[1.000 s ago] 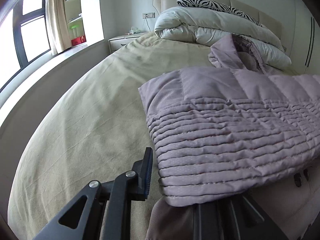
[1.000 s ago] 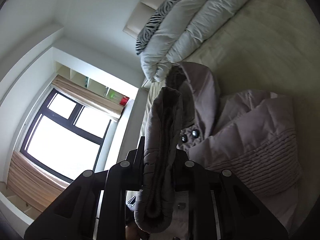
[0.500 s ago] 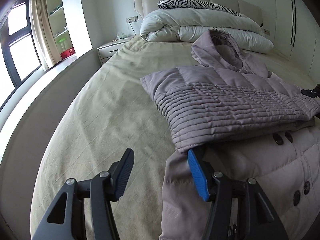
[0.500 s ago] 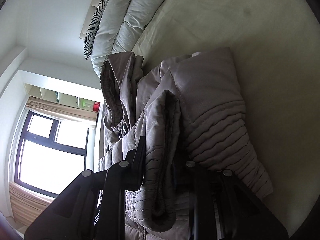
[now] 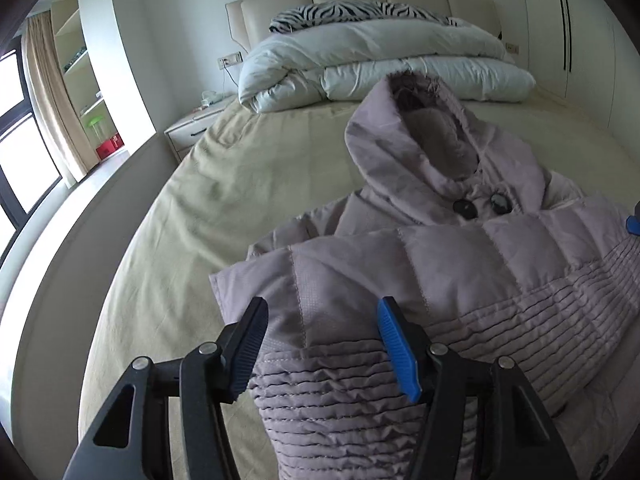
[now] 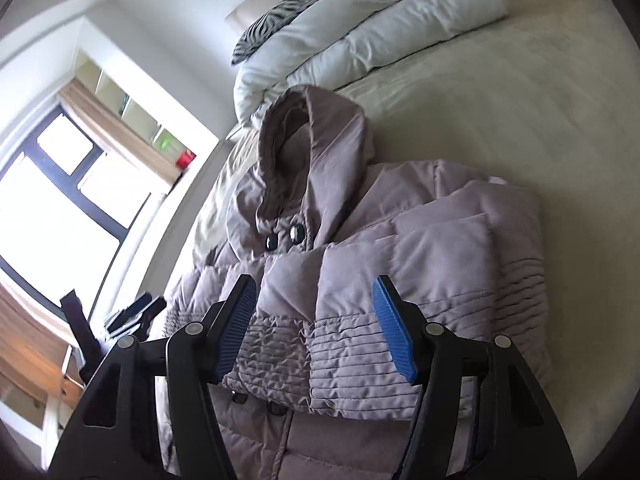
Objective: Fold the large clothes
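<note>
A bedroom in a home. A wide bed [image 5: 224,184] with a beige sheet fills the room, its padded headboard [image 5: 360,0] at twelve o'clock. A white duvet [image 5: 380,64] and a zebra-print pillow [image 5: 352,12] lie against it. A nightstand [image 5: 192,128], open shelves [image 5: 76,56], a curtain [image 5: 48,92] and a window [image 5: 16,148] stand at ten o'clock, a wardrobe [image 5: 568,20] at two.

A wide bed [image 5: 208,184] under an olive-beige sheet is carrying a mauve quilted hooded coat [image 5: 460,264] lying flat with both sleeves folded across its front, while a rolled white duvet [image 5: 380,64] is lying against the headboard, a zebra-print pillow [image 5: 360,10] behind it.
</note>
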The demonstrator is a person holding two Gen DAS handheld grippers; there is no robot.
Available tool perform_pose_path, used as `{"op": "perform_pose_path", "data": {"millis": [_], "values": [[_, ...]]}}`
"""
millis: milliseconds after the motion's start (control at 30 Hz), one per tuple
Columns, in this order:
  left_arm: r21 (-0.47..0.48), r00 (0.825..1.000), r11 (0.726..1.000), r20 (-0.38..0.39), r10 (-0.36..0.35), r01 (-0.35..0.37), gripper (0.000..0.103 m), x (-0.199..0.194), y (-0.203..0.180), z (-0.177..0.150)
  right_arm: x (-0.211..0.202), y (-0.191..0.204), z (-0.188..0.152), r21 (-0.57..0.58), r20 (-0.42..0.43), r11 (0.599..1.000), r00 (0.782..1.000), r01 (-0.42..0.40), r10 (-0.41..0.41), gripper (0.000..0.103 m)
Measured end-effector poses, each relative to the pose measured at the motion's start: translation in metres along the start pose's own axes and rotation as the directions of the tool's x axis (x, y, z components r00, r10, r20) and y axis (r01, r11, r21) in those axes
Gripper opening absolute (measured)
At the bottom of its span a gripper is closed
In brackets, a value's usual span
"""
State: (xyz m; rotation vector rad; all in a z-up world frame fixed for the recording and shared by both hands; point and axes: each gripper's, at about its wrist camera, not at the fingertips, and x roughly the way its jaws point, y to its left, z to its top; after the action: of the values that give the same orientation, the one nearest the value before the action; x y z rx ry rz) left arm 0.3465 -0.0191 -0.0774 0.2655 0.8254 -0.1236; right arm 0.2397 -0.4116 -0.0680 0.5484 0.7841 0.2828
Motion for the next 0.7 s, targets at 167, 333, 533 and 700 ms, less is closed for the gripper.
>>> {"op": "perform_pose_path", "data": {"millis": [167, 333, 533, 700], "values": [[-0.018, 0.999, 0.999, -0.014, -0.036, 0.035, 0.065, 0.018, 0.007, -0.028, 0.041, 0.006, -0.012, -0.141, -0.058, 0.975, 0.982, 0.17, -0.179, 0.039], [-0.059, 0.996, 0.995, -0.015, -0.083, 0.082, 0.065, 0.024, 0.014, -0.037, 0.051, 0.006, -0.029, -0.235, -0.028, 0.945, 0.97, 0.229, -0.242, 0.034], [-0.073, 0.998, 0.995, 0.011, -0.064, 0.065, 0.065, 0.012, 0.017, -0.045, 0.035, 0.035, -0.025, -0.292, 0.019, 0.917, 0.96, 0.271, -0.278, 0.035], [-0.065, 0.999, 0.997, 0.006, -0.051, 0.051, 0.065, 0.015, 0.014, -0.044, 0.052, 0.026, -0.046, -0.358, 0.0, 0.888, 0.951, 0.29, -0.31, 0.037]]}}
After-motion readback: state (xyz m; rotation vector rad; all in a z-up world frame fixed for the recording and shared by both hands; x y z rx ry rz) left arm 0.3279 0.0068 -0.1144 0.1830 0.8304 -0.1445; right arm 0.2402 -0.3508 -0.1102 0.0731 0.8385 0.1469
